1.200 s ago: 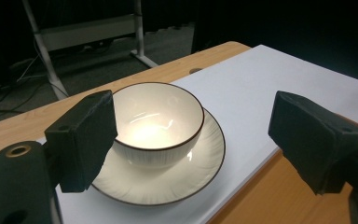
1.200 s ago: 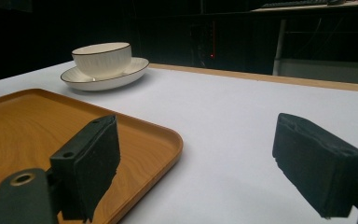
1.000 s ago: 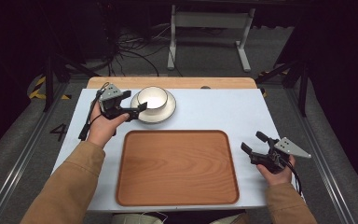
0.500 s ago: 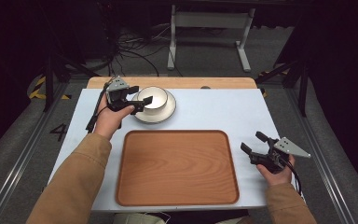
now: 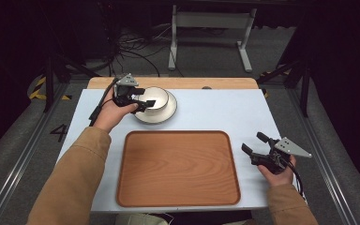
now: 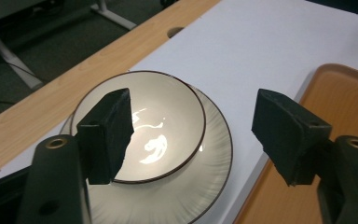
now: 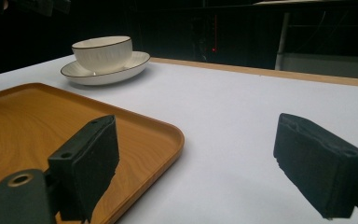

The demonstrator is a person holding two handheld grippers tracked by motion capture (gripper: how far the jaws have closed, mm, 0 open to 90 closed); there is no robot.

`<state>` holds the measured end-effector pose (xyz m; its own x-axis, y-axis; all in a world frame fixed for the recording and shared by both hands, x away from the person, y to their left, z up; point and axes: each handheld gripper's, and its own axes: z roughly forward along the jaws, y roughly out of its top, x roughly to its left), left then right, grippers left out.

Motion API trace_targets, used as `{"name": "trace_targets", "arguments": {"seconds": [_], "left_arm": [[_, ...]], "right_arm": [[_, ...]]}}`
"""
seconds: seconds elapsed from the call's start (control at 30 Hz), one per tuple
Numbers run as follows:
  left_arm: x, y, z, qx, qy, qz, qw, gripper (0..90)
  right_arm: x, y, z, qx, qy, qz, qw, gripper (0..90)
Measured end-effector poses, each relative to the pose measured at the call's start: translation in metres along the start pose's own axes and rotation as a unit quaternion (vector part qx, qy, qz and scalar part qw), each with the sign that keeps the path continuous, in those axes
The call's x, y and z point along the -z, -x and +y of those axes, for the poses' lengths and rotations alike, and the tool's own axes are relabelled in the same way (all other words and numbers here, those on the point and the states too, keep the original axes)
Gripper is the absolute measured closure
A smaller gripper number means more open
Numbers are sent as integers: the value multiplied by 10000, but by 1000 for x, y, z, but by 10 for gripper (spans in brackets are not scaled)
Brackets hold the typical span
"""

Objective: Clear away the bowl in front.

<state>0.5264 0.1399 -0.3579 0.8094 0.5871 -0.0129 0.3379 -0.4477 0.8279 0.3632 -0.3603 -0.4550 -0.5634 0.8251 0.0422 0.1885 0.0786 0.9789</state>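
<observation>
Bowl (image 5: 153,98) in the saucer (image 5: 165,112), at the far left of the table (image 5: 215,108), behind the tray's far left corner. Tray (image 5: 178,168) on the near middle of the table, apart from the saucer. Left gripper (image 5: 143,97) over the bowl's left side, one jaw above the bowl's inside. Right gripper (image 5: 255,143) low at the table's right edge, just right of the tray.

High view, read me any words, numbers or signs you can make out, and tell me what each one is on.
"4": a dark numeral on the grey floor left of the table.
No other text can be read on the bowl, saucer or wooden tray.
</observation>
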Motion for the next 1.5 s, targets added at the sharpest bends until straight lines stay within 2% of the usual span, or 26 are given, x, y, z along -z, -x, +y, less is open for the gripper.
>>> {"name": "trace_targets", "arguments": {"seconds": [0.2,0.4,0.6,0.87,1.1,1.17,1.33,1.5], "left_arm": [[-14,0,0,-248,-378,45,9990,276],[-26,1,-2,-422,-590,43,9974,286],[-39,0,-6,-525,-702,11,9962,322],[-52,-2,-12,-504,-905,117,9945,361],[-63,0,-15,-569,-1045,181,9927,428],[-67,2,-16,-641,-1151,249,9910,452],[-74,5,-17,-700,-1283,395,9885,528],[-77,7,-17,-810,-1373,427,9863,603]], "right_arm": [[-1,0,0,3,-45,17,10000,141],[-2,0,1,8,-91,47,9999,139],[-2,1,1,-33,-99,50,9999,136],[-2,2,1,-83,-97,38,9999,134],[-2,2,1,-124,-117,46,9998,134],[-2,2,1,-136,-116,55,9998,133],[-2,2,1,-141,-120,63,9998,133],[-2,2,1,-143,-114,66,9998,133]]}}
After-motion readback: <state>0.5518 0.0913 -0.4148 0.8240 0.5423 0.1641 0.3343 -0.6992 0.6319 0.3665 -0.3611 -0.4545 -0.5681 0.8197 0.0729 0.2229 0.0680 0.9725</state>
